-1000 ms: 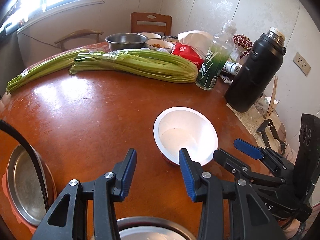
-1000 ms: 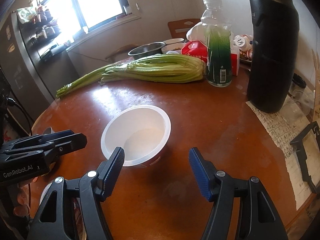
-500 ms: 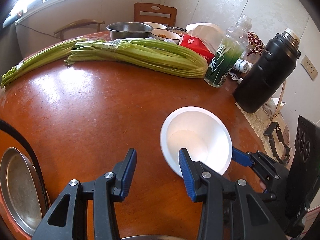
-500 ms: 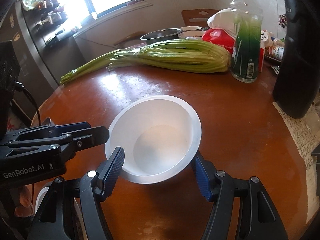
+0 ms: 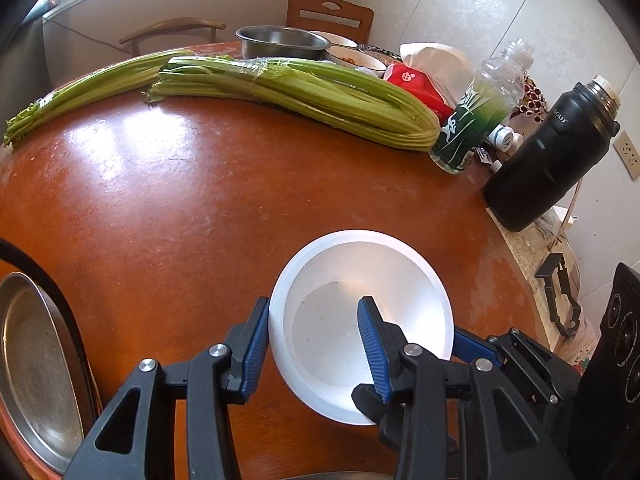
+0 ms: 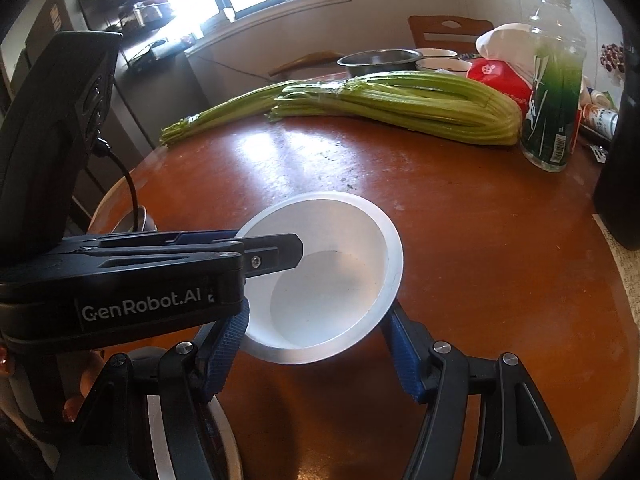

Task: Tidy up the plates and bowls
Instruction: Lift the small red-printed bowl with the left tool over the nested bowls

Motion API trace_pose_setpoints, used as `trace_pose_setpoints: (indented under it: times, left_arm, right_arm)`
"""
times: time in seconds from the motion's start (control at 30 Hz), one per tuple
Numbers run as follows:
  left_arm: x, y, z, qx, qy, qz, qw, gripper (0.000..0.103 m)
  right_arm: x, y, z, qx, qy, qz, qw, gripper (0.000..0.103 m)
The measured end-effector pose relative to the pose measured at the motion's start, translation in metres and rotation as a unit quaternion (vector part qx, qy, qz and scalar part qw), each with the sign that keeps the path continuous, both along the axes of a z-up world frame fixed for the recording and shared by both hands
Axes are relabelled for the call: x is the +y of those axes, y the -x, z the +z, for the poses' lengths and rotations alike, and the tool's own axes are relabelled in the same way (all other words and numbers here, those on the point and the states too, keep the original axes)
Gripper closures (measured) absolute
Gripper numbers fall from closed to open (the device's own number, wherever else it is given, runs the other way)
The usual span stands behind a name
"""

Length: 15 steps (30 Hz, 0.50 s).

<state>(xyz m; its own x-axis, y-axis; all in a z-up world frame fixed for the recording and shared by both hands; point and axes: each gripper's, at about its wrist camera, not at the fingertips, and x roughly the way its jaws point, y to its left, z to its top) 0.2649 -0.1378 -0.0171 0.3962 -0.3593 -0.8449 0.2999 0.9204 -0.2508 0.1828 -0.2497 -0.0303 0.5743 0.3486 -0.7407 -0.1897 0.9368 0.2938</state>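
Note:
A white bowl (image 5: 362, 322) is held tilted above the round brown table (image 5: 200, 208). My right gripper (image 6: 316, 354) is shut on it, one finger at each side of the bowl (image 6: 332, 280). My left gripper (image 5: 312, 344) is open and straddles the bowl's left rim: its right finger is inside the bowl, its left finger outside. A steel plate (image 5: 36, 364) lies at the table's near left edge. Another plate's rim (image 6: 192, 452) shows low in the right wrist view.
Long celery bunches (image 5: 288, 92) lie across the far table. A green bottle (image 5: 476, 120) and a black thermos (image 5: 548, 156) stand at the right. A steel bowl (image 5: 280, 42) and food bowls (image 5: 352, 58) sit at the back by chairs.
My right gripper closed on the white bowl, lifted and tilted it, and carried it left. My left gripper now straddles the bowl's rim.

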Motion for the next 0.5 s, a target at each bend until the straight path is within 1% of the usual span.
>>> trace_pose_setpoints:
  times: [0.27,0.5]
  left_arm:
    - [0.0040,0.0023,0.0008,-0.003,0.005,0.006,1.0000,0.060]
    - [0.0081,0.0085,0.0085,-0.017,0.006,0.007,0.9998,0.059]
  right_arm:
    - [0.0023,0.0031,0.0005,-0.002,-0.003,0.004,1.000,0.033]
    - [0.0021,0.0045,0.0066,-0.011,-0.003,0.006,1.000,0.033]
